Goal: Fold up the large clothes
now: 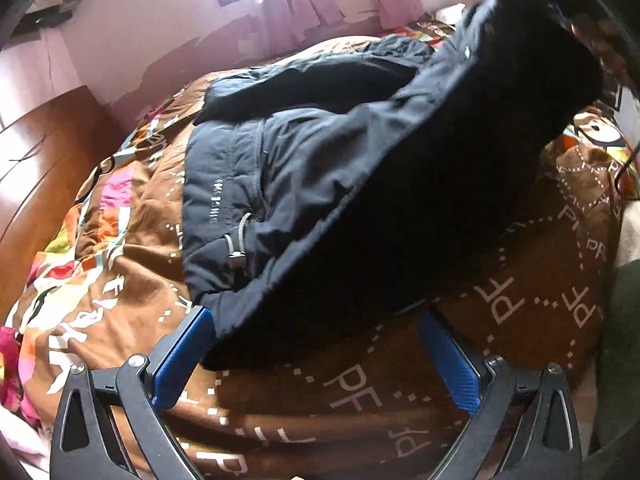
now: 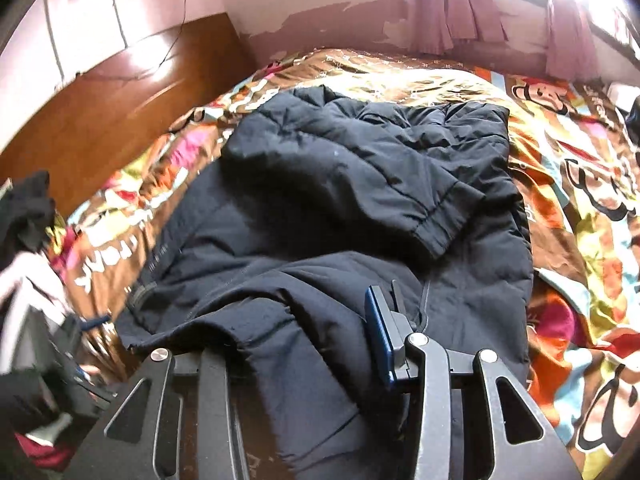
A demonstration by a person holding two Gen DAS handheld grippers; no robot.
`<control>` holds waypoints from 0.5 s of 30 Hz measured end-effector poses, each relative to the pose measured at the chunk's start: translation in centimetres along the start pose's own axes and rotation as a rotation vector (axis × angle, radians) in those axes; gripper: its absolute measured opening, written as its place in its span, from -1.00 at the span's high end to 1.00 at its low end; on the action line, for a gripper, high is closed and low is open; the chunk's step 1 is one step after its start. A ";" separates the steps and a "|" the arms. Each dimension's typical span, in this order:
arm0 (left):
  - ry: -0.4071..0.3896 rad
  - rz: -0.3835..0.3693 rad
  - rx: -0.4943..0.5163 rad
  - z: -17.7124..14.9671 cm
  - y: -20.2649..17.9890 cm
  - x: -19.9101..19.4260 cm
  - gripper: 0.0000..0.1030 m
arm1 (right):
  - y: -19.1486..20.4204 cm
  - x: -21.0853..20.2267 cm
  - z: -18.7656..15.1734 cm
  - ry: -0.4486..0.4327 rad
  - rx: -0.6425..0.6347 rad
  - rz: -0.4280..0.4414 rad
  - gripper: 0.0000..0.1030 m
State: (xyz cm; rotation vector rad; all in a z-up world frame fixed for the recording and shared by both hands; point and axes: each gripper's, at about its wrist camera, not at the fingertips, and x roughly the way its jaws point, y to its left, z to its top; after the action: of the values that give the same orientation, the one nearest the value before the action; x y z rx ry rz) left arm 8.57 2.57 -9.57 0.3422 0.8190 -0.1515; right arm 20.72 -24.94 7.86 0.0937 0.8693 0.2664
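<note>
Jacket: dark padded jacket [image 2: 360, 184] on the patterned bedspread [image 2: 580, 168]; long axis runs near to far; one sleeve [image 2: 352, 176] lies folded across its far half
Right gripper [image 2: 304, 320]: jaws narrowed around the near hem (pressing on it, I judge); left finger hidden under cloth
Left gripper [image 1: 316, 344]: jaws wide apart, empty; the near-left corner lies just between them
Containers: none seen

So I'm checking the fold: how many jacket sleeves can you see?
1: a sleeve lies folded across the jacket near its far end. The other may be hidden in the lifted fabric.
</note>
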 end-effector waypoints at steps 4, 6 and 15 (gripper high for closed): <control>0.033 0.020 0.057 0.0 -0.3 1.3 -1.00 | -0.1 0.4 -1.8 0.027 -0.035 -0.001 0.27; 0.050 0.015 0.084 -0.1 -0.3 1.8 -1.00 | -0.3 0.7 -3.1 0.066 -0.064 -0.007 0.27; 0.105 0.011 0.238 -0.5 -0.7 4.1 -1.00 | -1.7 2.4 -10.7 0.200 -0.138 -0.077 -0.01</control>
State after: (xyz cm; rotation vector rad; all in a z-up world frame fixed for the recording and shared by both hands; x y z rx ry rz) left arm 10.82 2.13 -13.05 0.5821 0.9044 -0.2227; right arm 14.30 -26.21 -1.12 -0.0964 1.0483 0.2660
